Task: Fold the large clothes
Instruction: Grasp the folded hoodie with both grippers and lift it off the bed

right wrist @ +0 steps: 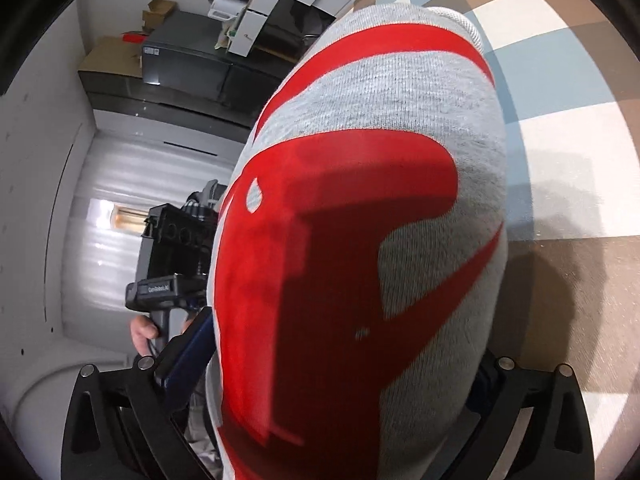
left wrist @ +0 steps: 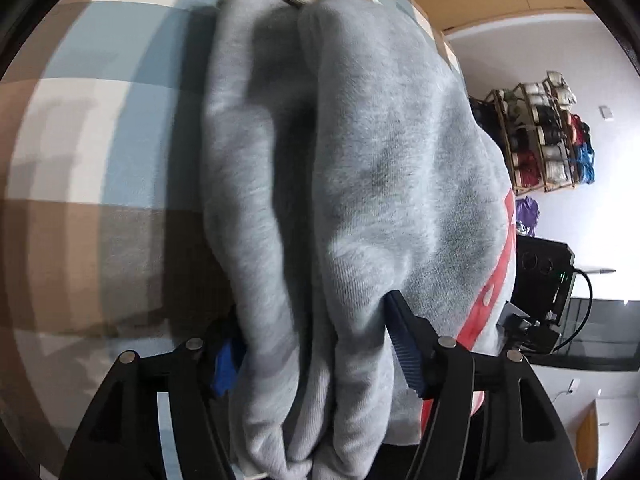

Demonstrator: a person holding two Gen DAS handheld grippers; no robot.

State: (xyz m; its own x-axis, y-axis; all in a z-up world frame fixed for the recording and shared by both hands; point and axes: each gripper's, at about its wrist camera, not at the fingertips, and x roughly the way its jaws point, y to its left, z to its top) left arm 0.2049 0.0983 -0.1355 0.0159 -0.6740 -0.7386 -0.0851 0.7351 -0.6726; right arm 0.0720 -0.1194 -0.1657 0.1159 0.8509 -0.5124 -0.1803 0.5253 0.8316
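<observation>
So your grey sweatshirt (left wrist: 360,184) is bunched lengthwise, and its long axis runs straight away from both cameras, from the fingers out toward the checked cloth (left wrist: 92,128) behind it. In the left wrist view the far end finishes in a ribbed edge at the top of frame, and the fabric hangs in two or three thick vertical folds with deep creases between them.

Your left gripper (left wrist: 316,356) has a fat wad of that grey fabric clamped between its blue-padded fingers (left wrist: 404,344), so the jaws sit fairly wide apart but they're pinching cloth, not spread free. The garment fills the gap right down to the bottom of the frame.

Same story on the right: your right gripper (right wrist: 332,364) is pinching the sweatshirt (right wrist: 440,128) on the side with the big red print (right wrist: 320,280), which faces the camera and covers most of the view. One blue finger (right wrist: 188,348) shows at the left edge of the fabric; the other one is hidden behind the cloth.

The garment looks held up off the checked surface, with its shadow falling beside it
</observation>
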